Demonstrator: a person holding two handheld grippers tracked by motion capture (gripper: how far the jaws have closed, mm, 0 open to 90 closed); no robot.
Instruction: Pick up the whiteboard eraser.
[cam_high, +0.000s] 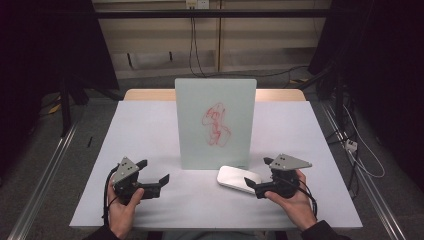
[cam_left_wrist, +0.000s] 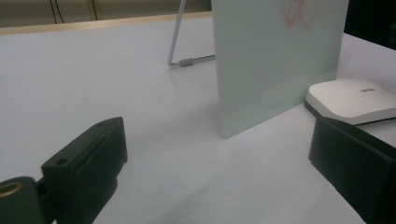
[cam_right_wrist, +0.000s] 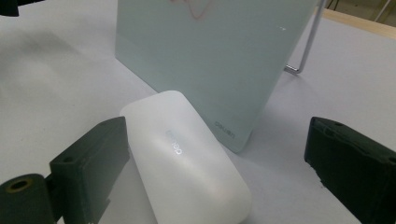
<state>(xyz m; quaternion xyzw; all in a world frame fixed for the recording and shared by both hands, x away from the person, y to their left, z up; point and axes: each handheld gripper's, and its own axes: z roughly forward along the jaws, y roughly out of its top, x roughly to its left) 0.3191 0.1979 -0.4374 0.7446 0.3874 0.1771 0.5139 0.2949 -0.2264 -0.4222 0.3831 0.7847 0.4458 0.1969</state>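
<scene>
From the high view the white table (cam_high: 150, 130) carries an upright pale glass board (cam_high: 216, 122) with a red scribble (cam_high: 216, 124) on its face, and a flat white eraser block (cam_high: 239, 178) lying just in front of the board's lower right corner. The left gripper (cam_high: 154, 172) sits low at the near left, jaws spread wide with nothing between them, well apart from the board. The right gripper (cam_high: 261, 175) is at the near right, jaws likewise parted, its lower jaw just beside the eraser block's right end; contact cannot be judged from above. The left gripper view adds the board's metal wire stand (cam_left_wrist: 180, 46) behind the panel, and shows bare tabletop (cam_left_wrist: 93, 79) between its own two black jaws, the eraser block (cam_left_wrist: 355, 100) off toward the right jaw. The right gripper view shows the eraser block (cam_right_wrist: 187, 163) lying lengthwise inside the open gap, close to the left jaw, with clear space to the right jaw; small lettering shows on the block's top and on the board's (cam_right_wrist: 210, 60) lower corner. The block's far end lies just short of the board's bottom edge. Open table lies to both sides of the board; the near edge runs close under both hands.
</scene>
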